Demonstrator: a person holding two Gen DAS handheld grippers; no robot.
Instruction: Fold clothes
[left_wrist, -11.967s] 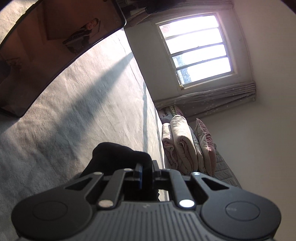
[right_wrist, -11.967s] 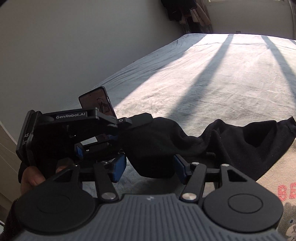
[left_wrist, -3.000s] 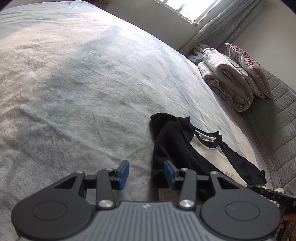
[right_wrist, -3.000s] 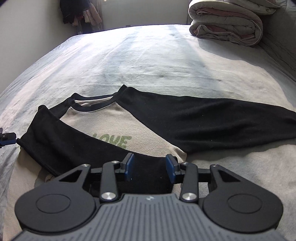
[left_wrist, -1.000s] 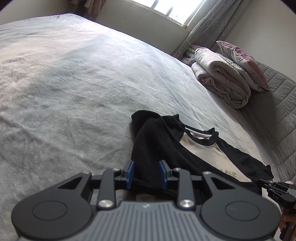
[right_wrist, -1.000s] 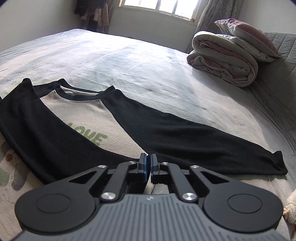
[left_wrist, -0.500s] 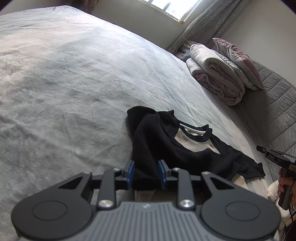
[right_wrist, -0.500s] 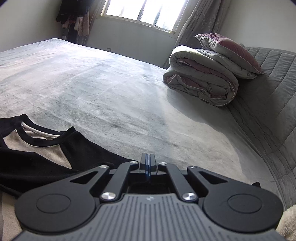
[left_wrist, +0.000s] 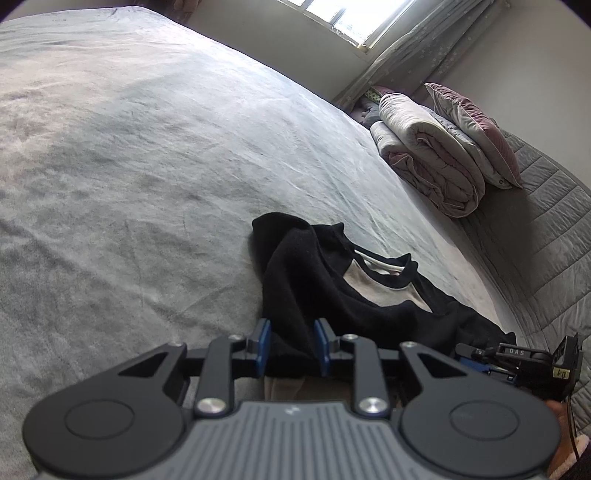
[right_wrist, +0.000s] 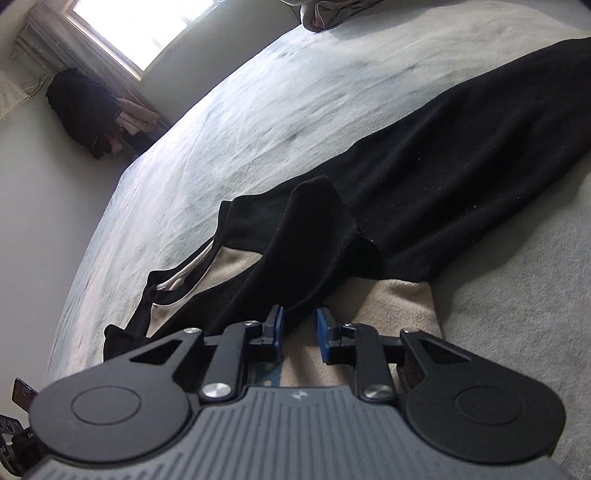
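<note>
A beige shirt (left_wrist: 384, 291) with black sleeves and a black collar lies on the grey bed sheet (left_wrist: 147, 147). My left gripper (left_wrist: 292, 345) is shut on the bunched black left sleeve (left_wrist: 295, 288), low over the sheet. In the right wrist view the jaws of my right gripper (right_wrist: 298, 328) are opening just above the beige shirt body (right_wrist: 391, 302). The end of the black right sleeve (right_wrist: 306, 266) lies folded across the shirt and reaches in between the pads, which do not press it. The right gripper (left_wrist: 466, 352) also shows at the shirt's far edge.
Folded quilts and a pillow (left_wrist: 428, 155) are stacked at the head of the bed, against a grey quilted headboard (left_wrist: 546, 229). Dark clothes (right_wrist: 85, 110) hang in the corner beside a window (right_wrist: 129, 33). A hand (left_wrist: 565, 454) shows at the lower right.
The right gripper has rolled, come over the shirt and opened from shut; the right sleeve now lies folded across the shirt. The left gripper has stayed put, shut on the left sleeve.
</note>
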